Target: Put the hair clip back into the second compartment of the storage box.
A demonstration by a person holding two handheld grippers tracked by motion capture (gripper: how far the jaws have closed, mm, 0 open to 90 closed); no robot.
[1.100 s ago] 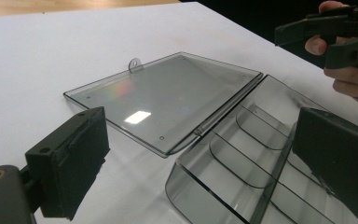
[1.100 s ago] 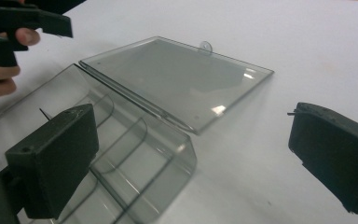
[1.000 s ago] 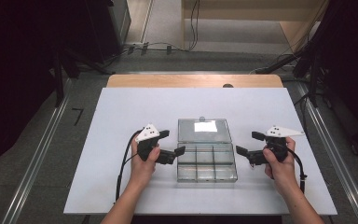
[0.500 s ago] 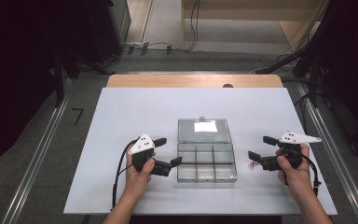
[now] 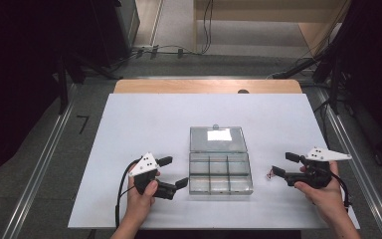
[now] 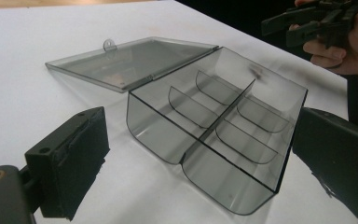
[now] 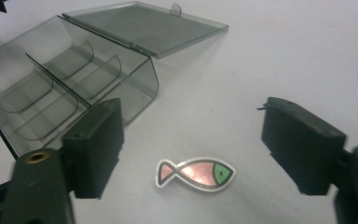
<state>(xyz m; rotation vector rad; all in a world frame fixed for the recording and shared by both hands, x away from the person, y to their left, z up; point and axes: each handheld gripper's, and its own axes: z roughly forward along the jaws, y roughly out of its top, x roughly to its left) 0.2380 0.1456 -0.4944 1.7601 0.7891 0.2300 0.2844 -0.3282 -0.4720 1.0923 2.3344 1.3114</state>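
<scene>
A clear plastic compartment box (image 5: pixel 220 172) lies at the table's middle, its lid (image 5: pixel 217 138) folded flat behind it and the compartments empty. A small pink fish-shaped piece with a green head (image 7: pixel 196 173) lies flat on the white table just right of the box, a tiny speck (image 5: pixel 269 174) from above. My right gripper (image 7: pixel 200 144) straddles the fish. Its jaws have just been closing, and they stand apart on either side of it without touching. My left gripper (image 5: pixel 174 172) is open to the left of the box, and the box's near corner (image 6: pixel 200 158) sits between its wide jaws.
The white table top (image 5: pixel 144 124) ends in a wooden strip (image 5: pixel 204 85) at the far edge. Cables trail from both grippers toward the near edge. My right hand and its gripper (image 6: pixel 314 21) show beyond the box in the left gripper view.
Both hands have drawn outward from the box's sides and toward the near edge. The small fish now shows on the table in front of the right gripper.
</scene>
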